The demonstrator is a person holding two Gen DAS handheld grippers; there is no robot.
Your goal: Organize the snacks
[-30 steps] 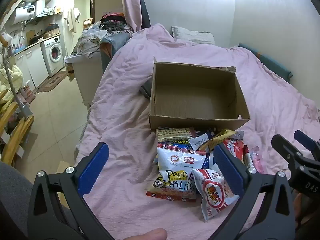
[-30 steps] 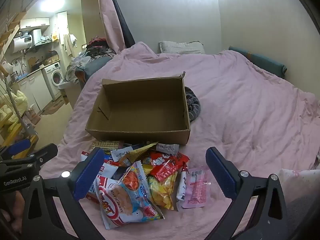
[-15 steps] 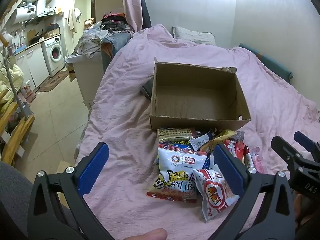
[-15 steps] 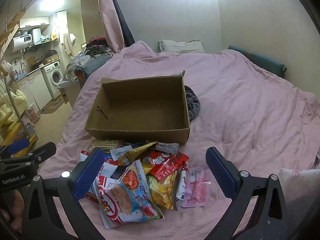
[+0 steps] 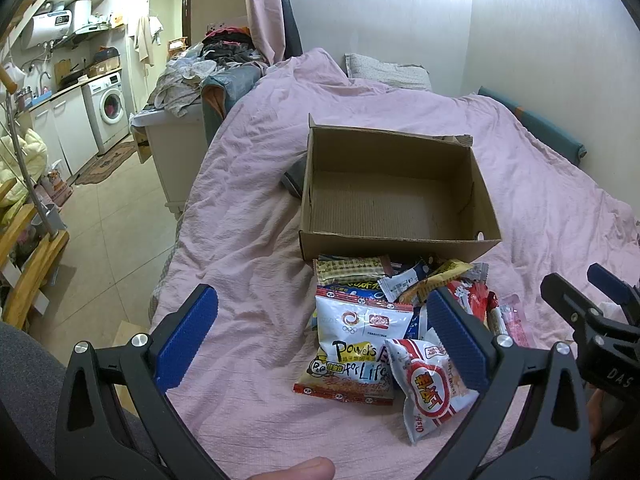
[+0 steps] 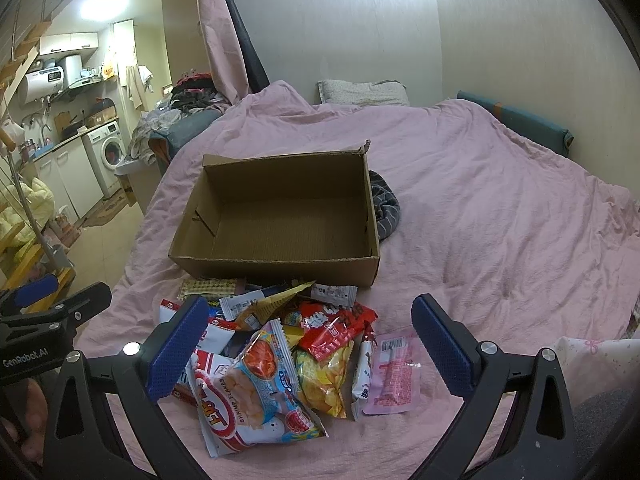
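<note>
Two grippers are held above the near edge of a bed, each with its blue-padded jaws spread wide apart and nothing gripped between them. The left gripper point(image 5: 320, 336) is positioned over bare pink bedsheet point(image 5: 248, 216), with its right pad overlapping the edge of the snack pile point(image 5: 384, 320) in the left wrist view. The right gripper point(image 6: 308, 344) is positioned directly over the same pile, which is framed between its two pads. In the pile, a white "Power's for Life" bag point(image 5: 352, 356) is seen at the left, and a red-and-white shrimp flakes bag point(image 6: 256, 396) lies nearest the cameras. Beside the latter a yellow chip bag point(image 6: 324, 380) is partly covered by a red packet point(image 6: 336, 328), and a pink translucent sachet point(image 6: 394, 372) lies at the right edge. A checked wafer packet point(image 5: 348, 270) is located at the far side, touching the front wall of an open cardboard box point(image 6: 280, 264). The box rests on the sheet just beyond the pile, and no snack is visible inside it. A dark striped garment point(image 6: 384, 208) is seen just behind the box. A pillow point(image 6: 360, 92) lies at the head of the bed, and a washing machine point(image 5: 110, 108) stands well apart in the kitchen area.
</note>
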